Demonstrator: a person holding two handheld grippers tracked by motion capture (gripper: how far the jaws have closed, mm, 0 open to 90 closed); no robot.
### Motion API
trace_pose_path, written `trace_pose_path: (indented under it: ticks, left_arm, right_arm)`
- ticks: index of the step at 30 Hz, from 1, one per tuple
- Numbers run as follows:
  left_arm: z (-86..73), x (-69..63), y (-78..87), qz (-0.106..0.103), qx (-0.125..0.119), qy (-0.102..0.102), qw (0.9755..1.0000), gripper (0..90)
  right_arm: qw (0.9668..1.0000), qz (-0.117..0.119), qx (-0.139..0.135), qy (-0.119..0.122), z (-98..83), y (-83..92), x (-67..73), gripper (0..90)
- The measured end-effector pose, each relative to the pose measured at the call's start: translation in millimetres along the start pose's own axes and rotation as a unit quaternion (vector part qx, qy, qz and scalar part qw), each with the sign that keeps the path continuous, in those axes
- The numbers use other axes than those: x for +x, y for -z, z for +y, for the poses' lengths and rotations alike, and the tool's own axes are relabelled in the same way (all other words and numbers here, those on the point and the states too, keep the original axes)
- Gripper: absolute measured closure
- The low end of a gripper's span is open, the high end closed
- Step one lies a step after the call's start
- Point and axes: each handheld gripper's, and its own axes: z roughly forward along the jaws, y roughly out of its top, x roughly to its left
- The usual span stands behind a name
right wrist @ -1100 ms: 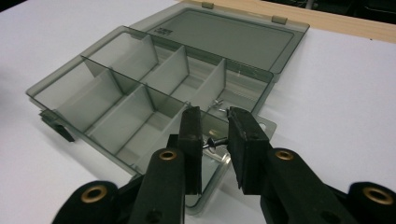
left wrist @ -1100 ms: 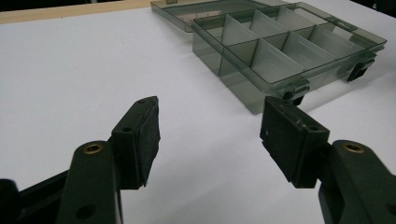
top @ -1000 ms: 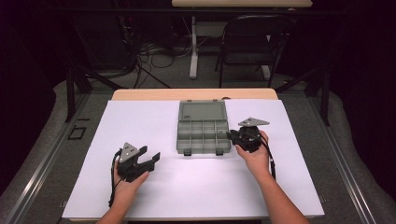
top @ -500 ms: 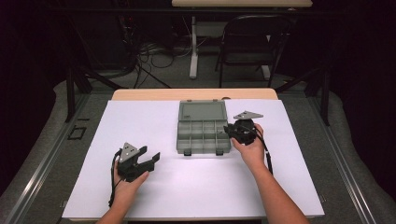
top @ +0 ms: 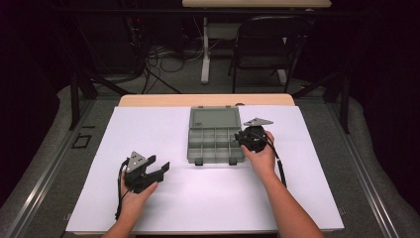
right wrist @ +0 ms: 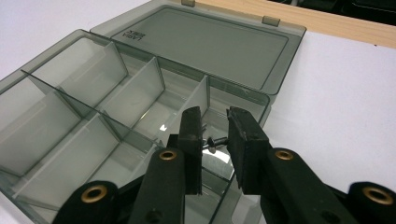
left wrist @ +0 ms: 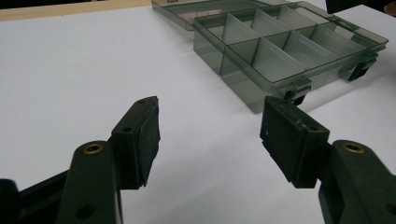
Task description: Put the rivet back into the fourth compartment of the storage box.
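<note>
Since a second ago the right gripper point(top: 246, 138) has slid from just right of the box to its right edge, while the left one has stayed put.

Under everything lies a white table point(top: 208, 193), with a strip of bare wood along its far edge. At the middle of its far half sits a smoky see-through plastic organizer box point(top: 215, 144), its lid point(top: 215, 119) thrown open flat on the far side and its tray split by dividers into small compartments. Two dark latches hang on the near wall of the tray.

At the near left, the left gripper point(top: 161, 169) rests in the person's hand, well apart from the box and pointing toward it; in the left gripper view its jaws stand wide apart with nothing but bare table between them point(left wrist: 210, 133).

Over the tray's right-hand end, the right gripper hovers in the person's hand. In the right gripper view its jaws point(right wrist: 215, 133) are drawn close, and a small dark screw point(right wrist: 212, 141) sits in the narrow gap between the pads, above an end compartment near the lid. Whether the pads actually press on it I cannot tell.
</note>
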Motion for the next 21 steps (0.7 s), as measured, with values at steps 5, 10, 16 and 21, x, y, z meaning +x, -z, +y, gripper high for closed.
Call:
trace_pose_path:
  ticks: [5,10,16,21]
  left_arm:
    - [-0.4,-0.3,-0.4,0.001,-0.005,0.000,1.0000,37.4]
    - [-0.6,-0.1,-0.4,0.000,-0.005,0.003,1.0000,37.4]
    - [-0.7,-0.3,-0.6,0.000,-0.004,0.004,1.0000,37.4]
    - [-0.6,-0.2,-0.6,0.000,-0.003,0.002,1.0000,37.4]
  right_arm:
    - [1.0000,0.001,-0.001,0.002,-0.7,-3.8,2.5,75.5]
    - [1.0000,0.002,0.002,-0.002,-2.0,-6.5,2.5,75.4]
    - [1.0000,0.003,0.004,-0.001,-2.8,-8.4,3.0,75.4]
    - [1.0000,0.001,0.001,0.002,-2.8,-8.6,4.2,75.4]
